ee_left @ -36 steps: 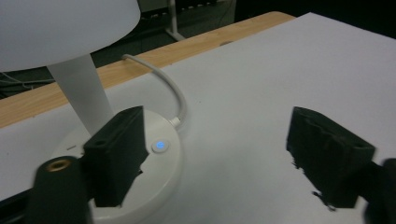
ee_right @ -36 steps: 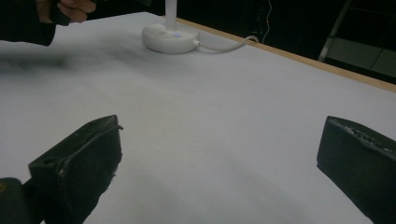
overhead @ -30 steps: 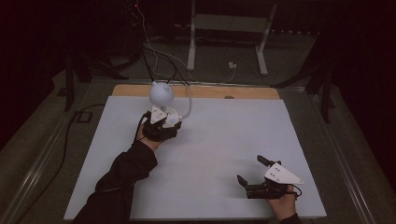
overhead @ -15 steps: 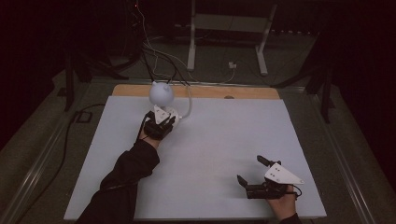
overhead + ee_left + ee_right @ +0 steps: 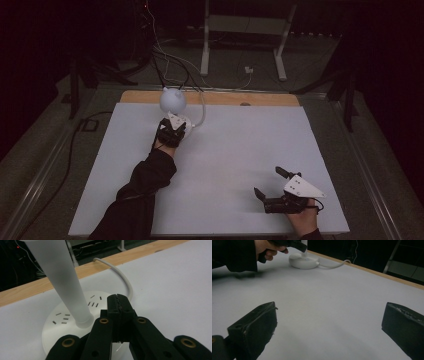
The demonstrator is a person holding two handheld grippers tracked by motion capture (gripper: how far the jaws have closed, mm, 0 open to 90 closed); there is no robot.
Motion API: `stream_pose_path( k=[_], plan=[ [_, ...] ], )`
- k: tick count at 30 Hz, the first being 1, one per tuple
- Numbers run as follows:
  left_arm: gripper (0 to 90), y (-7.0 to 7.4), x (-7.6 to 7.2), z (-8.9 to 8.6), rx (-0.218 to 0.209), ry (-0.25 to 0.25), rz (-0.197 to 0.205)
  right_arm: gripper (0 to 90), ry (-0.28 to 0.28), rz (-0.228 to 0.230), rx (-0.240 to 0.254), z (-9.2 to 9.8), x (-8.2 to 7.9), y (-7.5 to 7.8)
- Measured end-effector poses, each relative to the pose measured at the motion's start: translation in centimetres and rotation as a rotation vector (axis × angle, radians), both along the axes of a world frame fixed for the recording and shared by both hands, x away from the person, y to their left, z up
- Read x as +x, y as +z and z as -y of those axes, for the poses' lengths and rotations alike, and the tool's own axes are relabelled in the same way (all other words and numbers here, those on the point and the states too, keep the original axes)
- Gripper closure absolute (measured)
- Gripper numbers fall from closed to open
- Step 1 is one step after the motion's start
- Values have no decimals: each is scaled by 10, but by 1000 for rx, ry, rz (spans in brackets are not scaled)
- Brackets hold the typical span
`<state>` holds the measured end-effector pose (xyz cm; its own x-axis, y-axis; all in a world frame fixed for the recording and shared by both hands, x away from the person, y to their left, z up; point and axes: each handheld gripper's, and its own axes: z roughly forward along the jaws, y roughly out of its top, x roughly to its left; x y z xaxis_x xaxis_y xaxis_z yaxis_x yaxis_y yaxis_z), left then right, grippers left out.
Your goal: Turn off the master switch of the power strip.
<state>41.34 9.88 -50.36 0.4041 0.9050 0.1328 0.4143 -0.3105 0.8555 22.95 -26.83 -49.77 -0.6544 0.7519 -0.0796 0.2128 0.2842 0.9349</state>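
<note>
White worktop (image 5: 225, 165) with a wooden strip along the far edge (image 5: 260, 98). White desk lamp (image 5: 172, 100) sits at the far left of the worktop: round head, tapered white stem (image 5: 62, 280), flat round base (image 5: 57, 322) with small slot marks, white cord (image 5: 120, 277) curving from the base toward the wooden edge. Left tool (image 5: 118, 302) is over the lamp base just beside the stem foot, jaws pressed together with nothing between them; cannot tell if the tips touch the base. In the high view the left tool (image 5: 171, 131) sits right in front of the lamp, dark sleeve (image 5: 145, 185) reaching in from the bottom. Right tool (image 5: 272, 186) is near the right front corner of the worktop, well apart from the lamp, jaws spread wide and empty, low over bare white surface. The right gripper view shows the lamp base (image 5: 303, 261) far off with the left hand (image 5: 269, 250) next to it.
</note>
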Motion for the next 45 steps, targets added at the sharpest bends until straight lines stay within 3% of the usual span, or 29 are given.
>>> stream_pose_path(
  k=[14, 16, 33, 38, 41, 45],
  plan=[
    [900, -12, 6, 8, 31, 11, 2, 0, 2, -2, -2, 0, -1, 0],
    [900, -14, 7, 10, 51, 14, 5, 0, 3, -3, -9, -1, -1, 0],
    [900, -19, 10, 11, 55, 28, -4, 0, 3, -10, -5, 0, 0, -1],
    [900, -18, 10, 9, 25, 11, -19, 0, 3, -11, -4, 0, 0, -1],
    [900, -19, 10, 10, 60, 11, -8, 0, 3, -9, -3, 0, 0, -1],
    [900, -20, 11, 9, 54, 3, -15, 0, 3, -11, -3, 0, 0, -1]
  ],
)
